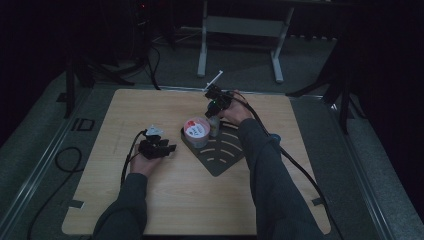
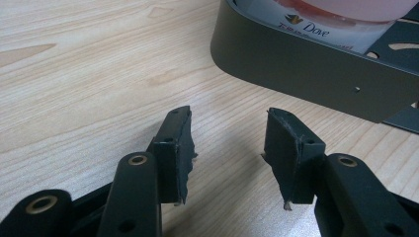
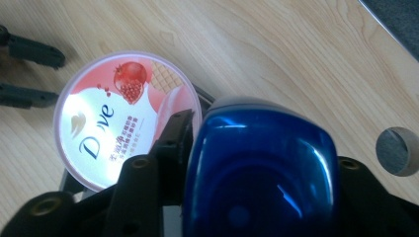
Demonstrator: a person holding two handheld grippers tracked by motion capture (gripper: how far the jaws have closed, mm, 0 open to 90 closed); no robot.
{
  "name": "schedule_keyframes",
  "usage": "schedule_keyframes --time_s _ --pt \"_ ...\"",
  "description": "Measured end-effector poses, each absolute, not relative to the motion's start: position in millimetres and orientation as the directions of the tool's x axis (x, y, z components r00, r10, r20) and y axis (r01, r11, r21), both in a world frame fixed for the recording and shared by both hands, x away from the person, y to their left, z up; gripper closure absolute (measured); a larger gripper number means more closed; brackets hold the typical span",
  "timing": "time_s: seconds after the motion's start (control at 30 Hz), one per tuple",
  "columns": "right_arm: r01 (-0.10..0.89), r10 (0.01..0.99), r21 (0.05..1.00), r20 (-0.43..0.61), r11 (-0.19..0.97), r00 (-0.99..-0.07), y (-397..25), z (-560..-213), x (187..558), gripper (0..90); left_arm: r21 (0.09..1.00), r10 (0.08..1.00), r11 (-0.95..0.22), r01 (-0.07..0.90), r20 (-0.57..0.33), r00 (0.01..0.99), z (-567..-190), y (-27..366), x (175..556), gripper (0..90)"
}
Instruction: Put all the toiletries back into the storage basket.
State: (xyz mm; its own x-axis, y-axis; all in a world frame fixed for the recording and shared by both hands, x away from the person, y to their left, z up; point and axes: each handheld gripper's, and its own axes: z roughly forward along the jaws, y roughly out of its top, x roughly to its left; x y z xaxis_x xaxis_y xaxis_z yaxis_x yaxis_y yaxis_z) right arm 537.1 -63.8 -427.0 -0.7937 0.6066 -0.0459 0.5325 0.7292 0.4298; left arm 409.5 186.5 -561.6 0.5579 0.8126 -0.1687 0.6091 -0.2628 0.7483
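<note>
Blue-capped bottle (image 3: 259,168) stands on the dark slotted tray (image 1: 225,160), clamped between the jaws of my right gripper (image 1: 214,102). The Dove tub (image 3: 126,118) sits just beside it, crowding that side. My left gripper (image 2: 228,148) rests spread apart over the wooden table (image 1: 175,200), near the tray's wall.

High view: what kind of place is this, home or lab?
Most likely a lab or data-collection room, not a home. A bare wooden table stands on grey carpet under dim light, cables trail across the floor, and the metal legs of a stand rise behind it.
</note>
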Motion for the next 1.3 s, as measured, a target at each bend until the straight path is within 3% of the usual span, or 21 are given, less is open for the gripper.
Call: schedule_keyframes --time_s 0.3,0.6,1.3 --pt "0.539 0.607 0.409 -0.048 0.736 -0.793 -66.5 -427.0 537.5 28.9 0.748 0.812 -0.263 0.609 -0.168 0.558 -561.6 186.4 409.3 53.2" --pt "0.511 0.585 0.410 -0.073 0.756 -0.808 -71.5 -419.7 530.3 21.4 0.748 0.812 -0.262 0.609 -0.170 0.558 -561.7 186.5 409.4 53.2" --pt "0.497 0.559 0.414 -0.035 0.762 -0.828 -111.6 -400.6 501.0 14.7 0.750 0.812 -0.256 0.610 -0.176 0.557 -561.8 187.1 409.8 53.2"
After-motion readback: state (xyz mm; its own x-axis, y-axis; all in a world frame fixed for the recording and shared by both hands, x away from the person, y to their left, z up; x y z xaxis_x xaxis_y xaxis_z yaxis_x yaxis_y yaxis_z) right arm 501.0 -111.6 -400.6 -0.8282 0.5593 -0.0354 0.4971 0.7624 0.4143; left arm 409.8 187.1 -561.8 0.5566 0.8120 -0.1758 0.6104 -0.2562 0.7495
